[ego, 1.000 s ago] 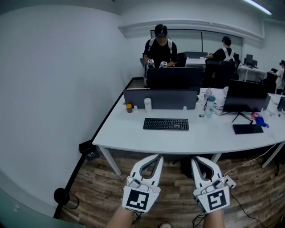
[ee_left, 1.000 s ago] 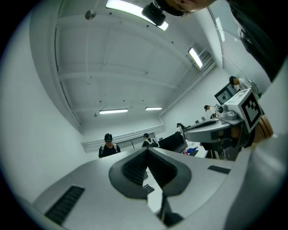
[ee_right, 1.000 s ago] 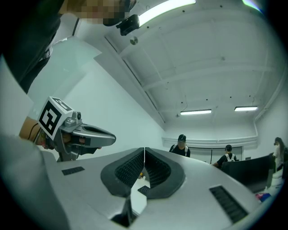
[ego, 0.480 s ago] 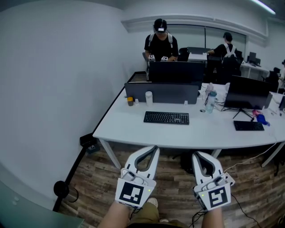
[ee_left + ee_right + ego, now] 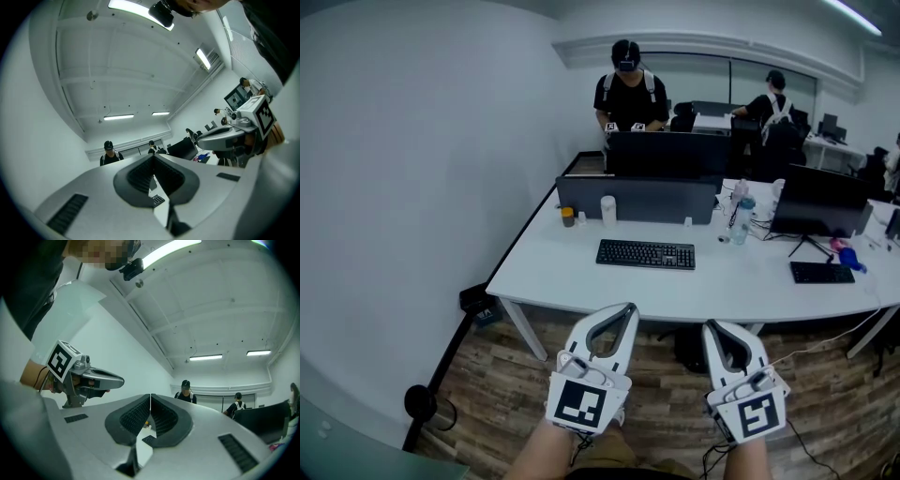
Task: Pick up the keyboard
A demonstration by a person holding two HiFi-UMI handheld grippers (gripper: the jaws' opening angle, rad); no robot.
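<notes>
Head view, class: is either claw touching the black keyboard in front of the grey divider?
No: the left claw and right claw are over the wooden floor, short of the desk where the keyboard lies.

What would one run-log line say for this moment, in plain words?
phase: before pickup | left tongs: shut, empty | right tongs: shut, empty | keyboard: flat on white desk, untouched

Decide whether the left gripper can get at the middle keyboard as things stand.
Probably yes: nothing stands between the left gripper and the keyboard, which lies flat on the desk. But the gripper hangs short of the desk, jaws shut.
</notes>
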